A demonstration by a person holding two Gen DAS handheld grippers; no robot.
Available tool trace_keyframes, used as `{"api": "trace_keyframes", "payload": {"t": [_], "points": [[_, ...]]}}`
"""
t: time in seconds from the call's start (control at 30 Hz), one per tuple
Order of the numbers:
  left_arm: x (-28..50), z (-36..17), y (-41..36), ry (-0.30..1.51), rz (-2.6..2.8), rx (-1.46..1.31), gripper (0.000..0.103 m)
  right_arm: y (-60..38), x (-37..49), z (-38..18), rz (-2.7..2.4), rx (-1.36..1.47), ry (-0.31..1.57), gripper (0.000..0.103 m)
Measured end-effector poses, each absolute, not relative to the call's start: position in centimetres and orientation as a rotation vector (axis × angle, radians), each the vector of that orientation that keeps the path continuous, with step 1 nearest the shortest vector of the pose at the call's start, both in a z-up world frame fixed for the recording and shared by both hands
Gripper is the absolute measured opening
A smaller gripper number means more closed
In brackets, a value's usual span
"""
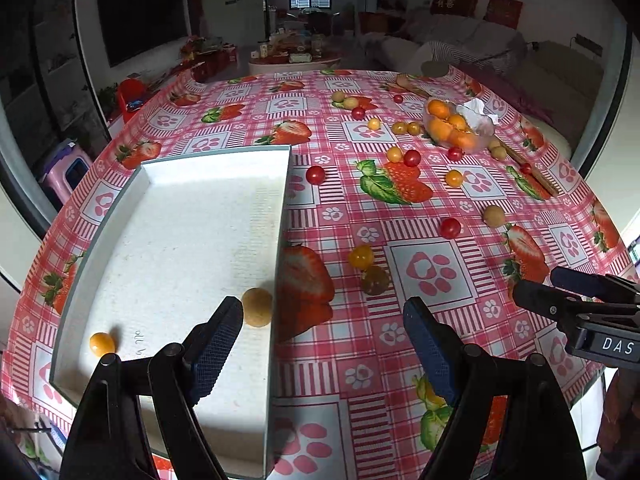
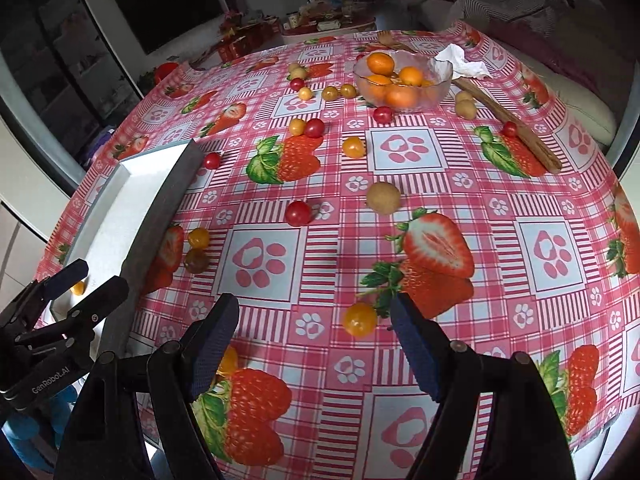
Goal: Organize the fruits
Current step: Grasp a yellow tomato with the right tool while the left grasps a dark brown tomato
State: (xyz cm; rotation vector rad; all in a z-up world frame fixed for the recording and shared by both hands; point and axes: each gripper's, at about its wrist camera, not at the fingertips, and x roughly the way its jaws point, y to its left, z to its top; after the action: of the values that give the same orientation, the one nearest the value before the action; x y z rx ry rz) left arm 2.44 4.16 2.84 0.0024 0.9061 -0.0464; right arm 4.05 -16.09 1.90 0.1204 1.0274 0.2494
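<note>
A white tray (image 1: pixel 120 216) lies on the table's left side; it holds a tan longan (image 1: pixel 257 306) and a small yellow tomato (image 1: pixel 102 343). My left gripper (image 1: pixel 323 328) is open and empty, over the tray's right wall beside the longan. My right gripper (image 2: pixel 314 320) is open and empty, low over the cloth, with a yellow tomato (image 2: pixel 359 319) just ahead between its fingers. Several red and yellow cherry tomatoes and longans lie scattered, such as a red tomato (image 2: pixel 298 212) and a longan (image 2: pixel 383 197). The tray (image 2: pixel 120 196) also shows in the right wrist view.
A glass bowl (image 2: pixel 438 84) of oranges stands at the far side, with crumpled tissue (image 2: pixel 460 62) and a wooden stick (image 2: pixel 508 120) beside it. The table edge curves close on the right. The other gripper shows at each view's edge: the right gripper (image 1: pixel 576 300), the left gripper (image 2: pixel 76 292).
</note>
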Motion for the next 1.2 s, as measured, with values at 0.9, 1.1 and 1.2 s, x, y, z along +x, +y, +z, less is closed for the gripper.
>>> {"api": "trace_keyframes", "payload": {"t": [0.9,1.1,1.2], "points": [[6.6,-1.5,1.4,1.03,0.048,-0.04,0.039,-16.2,3.3,-1.2,0.208,-0.027,0.992,0.069],[6.4,-1.4,0.9,1.013,0.019,-0.022,0.023,-14.6,3.3,-1.4,0.206,-0.119,0.965,0.028],[5.7,-1.1,1.5,1.008,-0.019,-0.08,0.023,-15.0,3.3,-1.3,0.225,-0.072,0.974,0.024]]}}
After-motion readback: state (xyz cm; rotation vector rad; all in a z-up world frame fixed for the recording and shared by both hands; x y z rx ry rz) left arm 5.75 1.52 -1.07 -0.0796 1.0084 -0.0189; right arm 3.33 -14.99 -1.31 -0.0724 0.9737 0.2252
